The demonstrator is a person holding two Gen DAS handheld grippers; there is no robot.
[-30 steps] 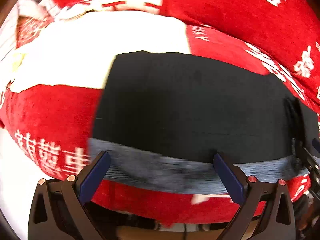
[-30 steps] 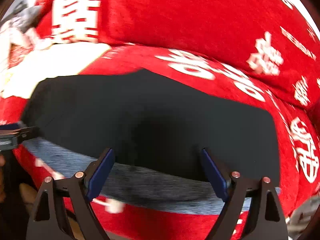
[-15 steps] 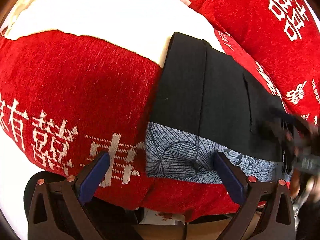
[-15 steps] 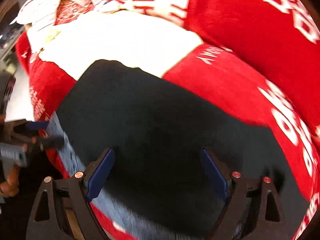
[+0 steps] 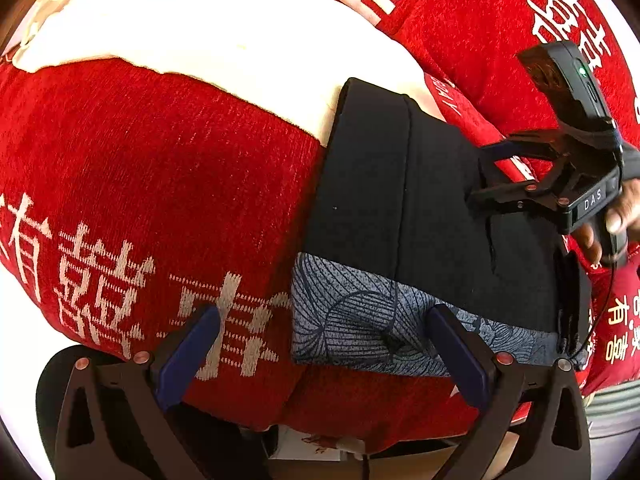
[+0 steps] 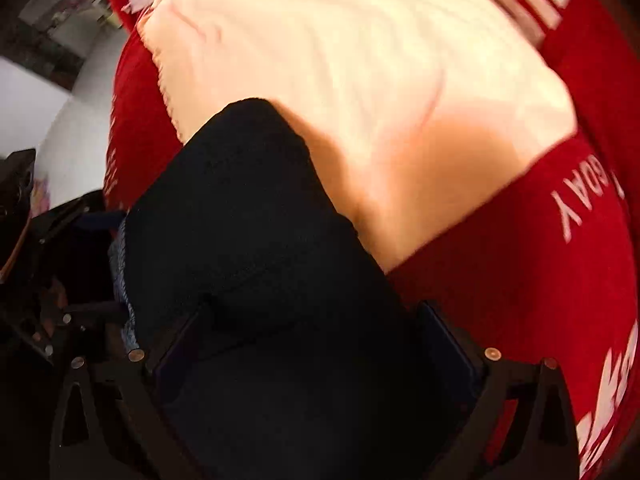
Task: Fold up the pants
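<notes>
The black pants [image 5: 400, 200] lie folded flat on a red cushion [image 5: 160, 184], with a grey leaf-patterned band [image 5: 360, 320] along their near edge. My left gripper [image 5: 320, 344] is open and empty at the near edge, its right finger over the patterned band. My right gripper [image 5: 480, 184] shows in the left wrist view, low over the right part of the pants. In the right wrist view the right gripper [image 6: 316, 344] is open, with the black pants [image 6: 248, 216] spread between its fingers.
A white cloth patch [image 5: 208, 36] covers the cushion beyond the pants. A second red cushion [image 5: 500, 32] with white characters rises behind. The cushion's front edge drops off just under my left gripper. The left gripper's body [image 6: 52, 264] shows at the left in the right wrist view.
My left gripper has swung left, so the pants now sit to its right. My right gripper has dropped lower and turned left over the pants. Both stayed open.
</notes>
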